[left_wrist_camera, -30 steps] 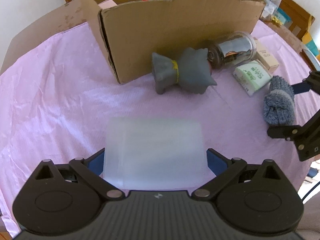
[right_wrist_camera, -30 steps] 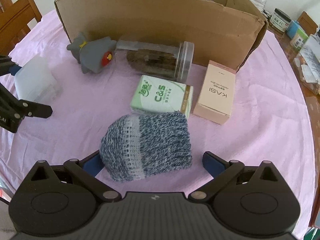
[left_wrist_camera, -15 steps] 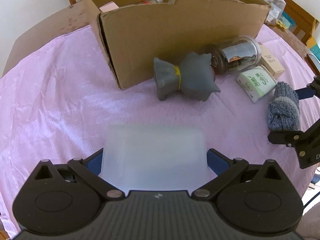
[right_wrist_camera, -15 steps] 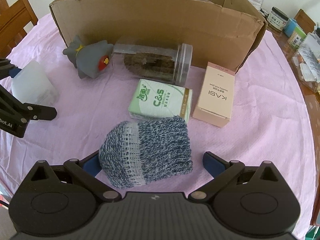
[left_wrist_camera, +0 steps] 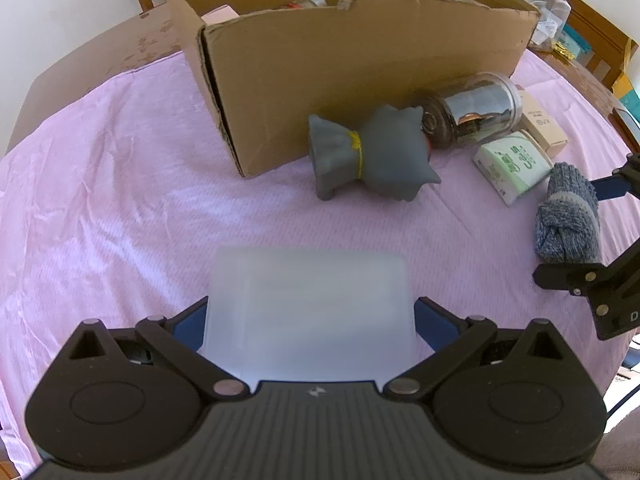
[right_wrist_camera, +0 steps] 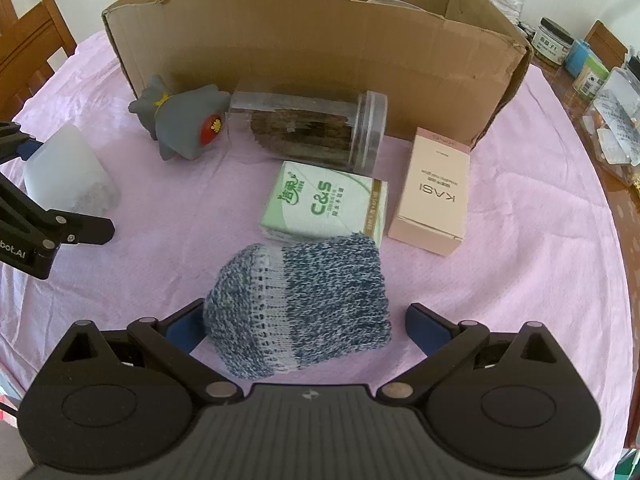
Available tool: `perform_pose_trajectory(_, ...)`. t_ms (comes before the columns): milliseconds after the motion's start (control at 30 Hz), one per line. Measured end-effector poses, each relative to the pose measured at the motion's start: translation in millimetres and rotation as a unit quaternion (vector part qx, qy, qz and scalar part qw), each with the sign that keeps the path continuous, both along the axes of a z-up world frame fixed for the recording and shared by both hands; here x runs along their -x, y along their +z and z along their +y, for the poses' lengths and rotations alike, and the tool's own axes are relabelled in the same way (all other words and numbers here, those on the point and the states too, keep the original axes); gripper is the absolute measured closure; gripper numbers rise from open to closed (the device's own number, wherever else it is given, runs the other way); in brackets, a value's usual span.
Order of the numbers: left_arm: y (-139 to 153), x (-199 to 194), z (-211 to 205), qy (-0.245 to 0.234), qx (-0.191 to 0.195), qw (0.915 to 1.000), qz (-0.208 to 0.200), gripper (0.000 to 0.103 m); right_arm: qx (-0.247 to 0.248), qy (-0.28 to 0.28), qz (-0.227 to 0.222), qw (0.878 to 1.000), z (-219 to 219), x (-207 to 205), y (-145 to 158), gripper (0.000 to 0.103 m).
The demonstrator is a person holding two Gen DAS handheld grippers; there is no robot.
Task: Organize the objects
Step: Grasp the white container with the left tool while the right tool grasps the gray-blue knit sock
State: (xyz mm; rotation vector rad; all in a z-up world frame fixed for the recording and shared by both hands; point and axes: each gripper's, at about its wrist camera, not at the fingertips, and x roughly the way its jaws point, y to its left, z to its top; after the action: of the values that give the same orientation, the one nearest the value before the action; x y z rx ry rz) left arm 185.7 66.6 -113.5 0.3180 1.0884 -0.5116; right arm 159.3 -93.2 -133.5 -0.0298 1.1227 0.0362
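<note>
A frosted plastic box (left_wrist_camera: 308, 312) sits on the pink cloth between the fingers of my left gripper (left_wrist_camera: 311, 318). Its jaws are closing on the box's sides, and I see no firm press. My right gripper (right_wrist_camera: 303, 322) is open around a blue-and-white knitted bundle (right_wrist_camera: 300, 308); a gap remains at the right pad. The left gripper's finger (right_wrist_camera: 76, 230) with the box (right_wrist_camera: 68, 176) shows in the right wrist view. A large cardboard box (right_wrist_camera: 320, 48) stands open behind.
In front of the cardboard box lie a grey toy (right_wrist_camera: 184, 124), a clear jar on its side (right_wrist_camera: 308, 132), a green tissue pack (right_wrist_camera: 324, 204) and a pink carton (right_wrist_camera: 434, 192). Jars and bottles (right_wrist_camera: 552, 40) crowd the right table edge. A wooden chair (right_wrist_camera: 28, 52) stands left.
Both grippers have held their place. The frosted box and the knitted bundle stay between their fingers, and the views shift only slightly.
</note>
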Motion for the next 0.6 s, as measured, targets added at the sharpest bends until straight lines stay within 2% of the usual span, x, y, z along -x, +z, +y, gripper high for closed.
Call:
perform_pose_trajectory(67, 0.9, -1.7, -0.3, -0.004, 0.0, 1.0, -0.001, 0.006, -0.001, 0.005, -0.003, 1.0, 2.0, -0.9, 1.0, 0.004)
perform_pose_trajectory(233, 3.7, -9.5, -2.0, -0.014, -0.004, 0.9998, -0.01, 0.019, 0.0, 0.012, -0.006, 1.0, 4.7, -5.4, 5.6, 0.017)
perform_pose_trajectory(600, 9.9, -13.5, 2.0, -0.009, 0.001, 0.9999, 0.013, 0.02, -0.008, 0.023, 0.001, 1.0, 1.2, -9.2, 11.3, 0.023)
